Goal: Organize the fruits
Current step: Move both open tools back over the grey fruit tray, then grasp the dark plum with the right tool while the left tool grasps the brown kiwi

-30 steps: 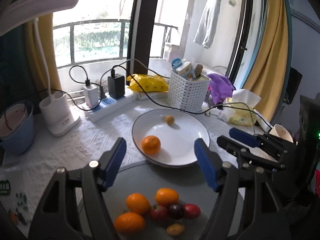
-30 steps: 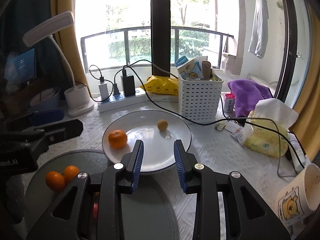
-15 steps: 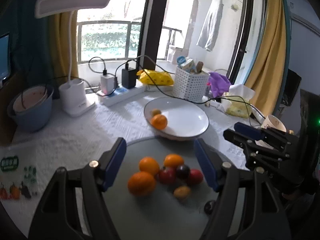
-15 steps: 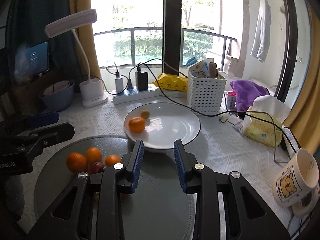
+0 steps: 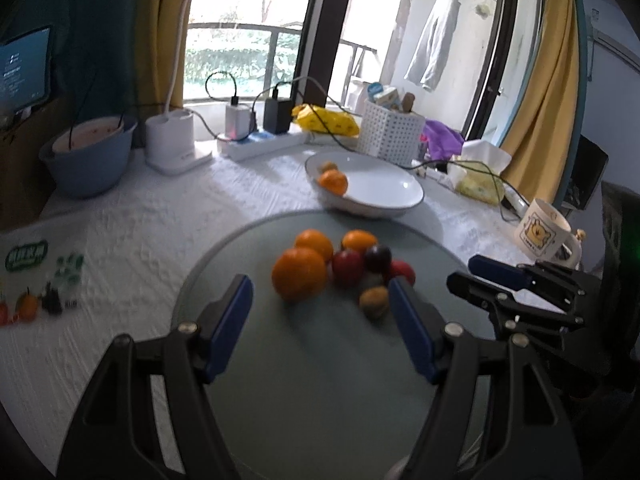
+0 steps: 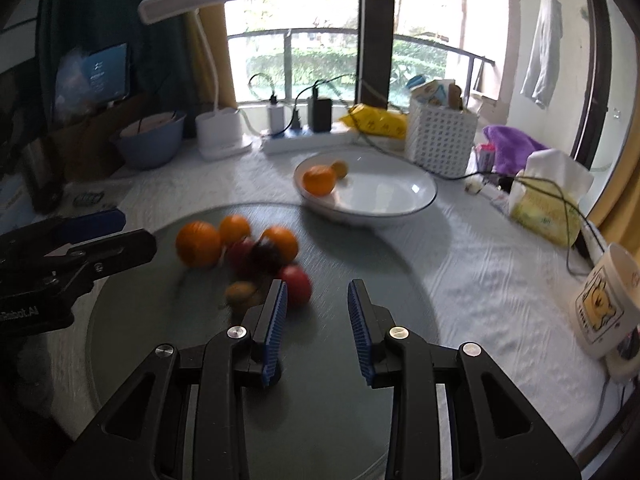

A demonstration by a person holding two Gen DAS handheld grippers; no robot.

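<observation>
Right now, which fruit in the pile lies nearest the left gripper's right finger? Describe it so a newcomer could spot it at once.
Start at the round grey-green mat in front of the white plate. A cluster of fruit sits on the mat; at its near right edge lies the small brownish fruit. It is the only dull brown one there, smaller than the oranges and red fruits behind it.
</observation>
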